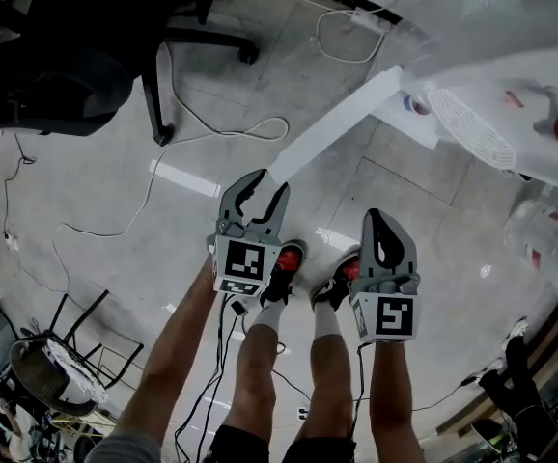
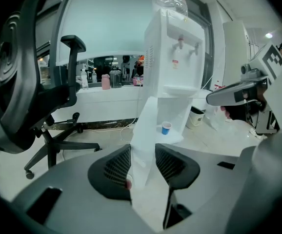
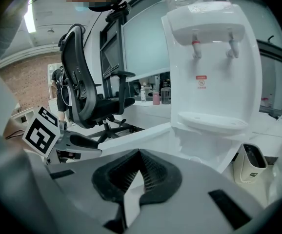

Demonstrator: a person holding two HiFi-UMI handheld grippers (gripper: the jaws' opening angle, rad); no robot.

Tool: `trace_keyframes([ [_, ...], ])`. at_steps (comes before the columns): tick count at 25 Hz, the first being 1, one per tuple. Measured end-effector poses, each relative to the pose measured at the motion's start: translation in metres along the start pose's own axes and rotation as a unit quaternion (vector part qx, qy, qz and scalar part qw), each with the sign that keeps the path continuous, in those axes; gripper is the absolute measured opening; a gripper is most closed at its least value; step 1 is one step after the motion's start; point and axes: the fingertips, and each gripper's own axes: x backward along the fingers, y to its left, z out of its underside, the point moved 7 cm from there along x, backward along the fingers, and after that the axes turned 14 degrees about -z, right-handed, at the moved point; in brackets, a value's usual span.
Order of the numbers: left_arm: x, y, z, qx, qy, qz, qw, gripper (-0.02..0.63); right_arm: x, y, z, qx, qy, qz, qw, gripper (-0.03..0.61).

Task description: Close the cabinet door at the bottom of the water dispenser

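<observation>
The white water dispenser (image 1: 511, 66) (image 2: 175, 57) (image 3: 214, 67) stands at the upper right of the head view. Its bottom cabinet door (image 1: 332, 128) (image 2: 146, 140) (image 3: 141, 133) is swung wide open, and a blue cup (image 2: 166, 127) shows inside the cabinet. My left gripper (image 1: 269, 181) (image 2: 143, 152) is open at the door's free end, with the door's edge between its jaws; I see no firm squeeze. My right gripper (image 1: 380, 217) (image 3: 140, 155) hangs to the right, short of the door, shut with nothing in it.
A black office chair (image 1: 86, 56) (image 2: 48, 106) stands to the left on the floor. Cables (image 1: 231, 128) trail across the tiles. A white bin (image 2: 195, 116) (image 3: 251, 162) sits beside the dispenser. The person's shoes (image 1: 284, 268) are just below the grippers.
</observation>
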Motion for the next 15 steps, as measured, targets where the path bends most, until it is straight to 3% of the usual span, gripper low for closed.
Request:
trace_keyframes([
  [15, 0.022, -0.060, 0.009, -0.008, 0.010, 0.047, 0.9988, 0.172, 0.054, -0.006, 0.030, -0.037, 0.005, 0.042, 0.998, 0.017],
])
